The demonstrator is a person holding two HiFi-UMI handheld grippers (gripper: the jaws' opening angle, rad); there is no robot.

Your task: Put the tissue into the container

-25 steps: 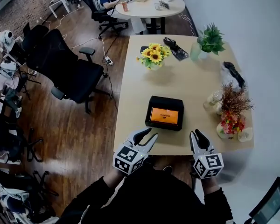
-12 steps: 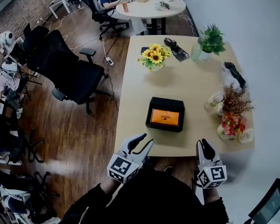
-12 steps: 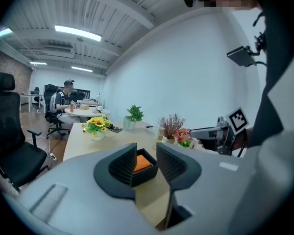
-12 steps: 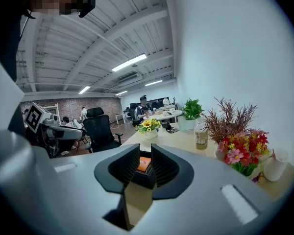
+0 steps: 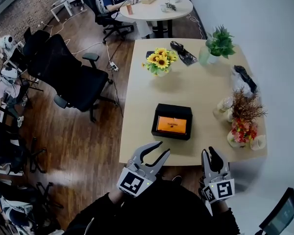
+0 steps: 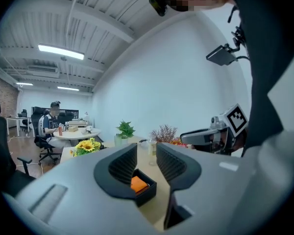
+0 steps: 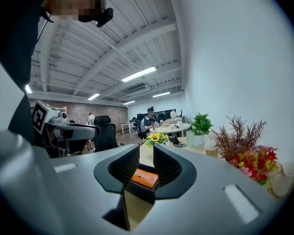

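A black open-topped container [image 5: 159,112] sits on the light wooden table, near its front edge. An orange tissue pack [image 5: 172,125] lies flat inside it. My left gripper [image 5: 161,148] hovers at the front edge, left of the box, jaws apart and empty. My right gripper [image 5: 209,153] is held just off the front edge to the right, with a narrow empty gap. In the left gripper view the container [image 6: 146,195] and orange pack [image 6: 139,184] show between the jaws of the left gripper [image 6: 146,153]. The right gripper [image 7: 146,153] frames the pack [image 7: 144,179] likewise.
Sunflowers in a vase [image 5: 159,60] stand at the table's back left and a potted green plant [image 5: 219,42] at its back right. Dried twigs and red flowers [image 5: 242,116] line the right edge. A black office chair [image 5: 71,77] stands left of the table, and a person sits at a round table [image 5: 157,6] behind.
Both grippers have drawn back a little toward my body, off the table's front edge. The container and the orange pack have not moved.
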